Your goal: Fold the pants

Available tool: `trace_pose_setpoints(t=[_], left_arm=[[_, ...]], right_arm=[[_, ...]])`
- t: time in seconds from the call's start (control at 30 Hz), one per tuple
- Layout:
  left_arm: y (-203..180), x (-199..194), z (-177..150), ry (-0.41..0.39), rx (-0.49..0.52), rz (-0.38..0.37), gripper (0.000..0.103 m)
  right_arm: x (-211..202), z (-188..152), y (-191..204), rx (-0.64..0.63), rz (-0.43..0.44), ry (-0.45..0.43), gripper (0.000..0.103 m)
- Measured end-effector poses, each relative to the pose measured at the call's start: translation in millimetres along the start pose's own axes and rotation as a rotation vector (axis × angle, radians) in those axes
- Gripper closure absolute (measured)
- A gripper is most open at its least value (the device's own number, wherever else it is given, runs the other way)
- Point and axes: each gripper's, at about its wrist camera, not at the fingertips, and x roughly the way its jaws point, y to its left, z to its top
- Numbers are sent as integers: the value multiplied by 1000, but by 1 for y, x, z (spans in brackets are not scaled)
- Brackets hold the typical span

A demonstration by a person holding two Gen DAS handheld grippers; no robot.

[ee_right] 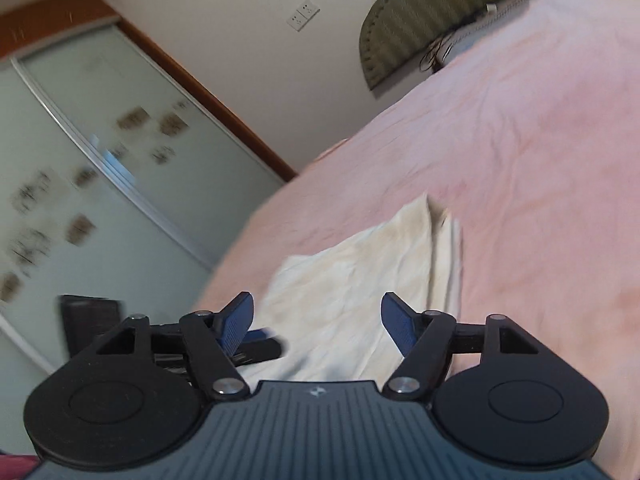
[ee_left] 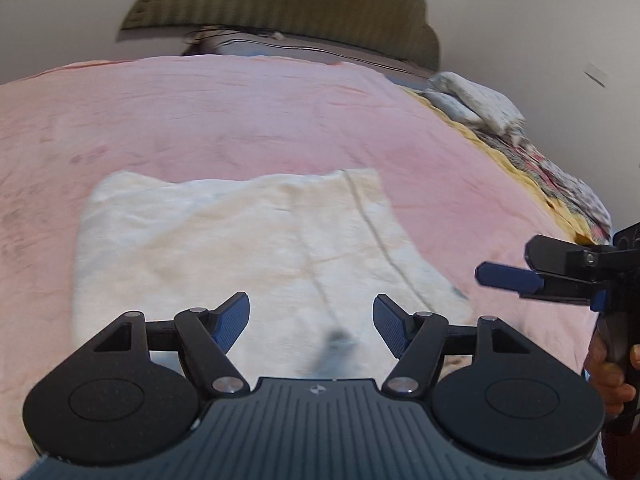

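**Cream pants lie folded on the pink bed, both claws empty**

The pants (ee_left: 248,248) lie as a flat, cream-coloured rectangle on the bed (ee_left: 200,120), directly ahead of and below the left claw (ee_left: 311,326), whose jaws stand wide with nothing between them. The right claw (ee_right: 317,330) is also spread wide and empty; in the left wrist view it hangs off to the right of the pants, over the pink cover, held by a hand (ee_left: 612,368). From the right claw, the pants sit just ahead and slightly left, with a stacked double edge showing at the far corner.

The cloth looks soft, light and limp (it will sag and slide over itself rather than hold a crease), so a pinch should probably take all layers at a corner or along that stacked edge. A dark smudge near the close edge is too blurred to identify.

No brand, label or readable writing shows on the pants; the claw bodies carry only a small emblem.
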Motion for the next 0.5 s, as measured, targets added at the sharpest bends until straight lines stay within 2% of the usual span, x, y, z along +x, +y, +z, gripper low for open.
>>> trace_pose_setpoints(t=[0.1, 0.17, 0.3, 0.4, 0.5], left_arm=[[-14, 2, -6, 6, 61, -14, 32], [-21, -1, -10, -1, 107, -37, 32], [-29, -4, -18, -7, 166, -75, 25], [-34, -1, -23, 11, 204, -57, 25], [-40, 3, -25, 14, 246, -70, 25]], right_arm=[[-14, -13, -12, 139, 80, -7, 32], [-15, -21, -12, 164, 112, 0, 32], [-4, -31, -15, 173, 78, 48, 32], [4, -33, -23, 193, 62, 57, 32], [11, -30, -25, 173, 38, 59, 32]])
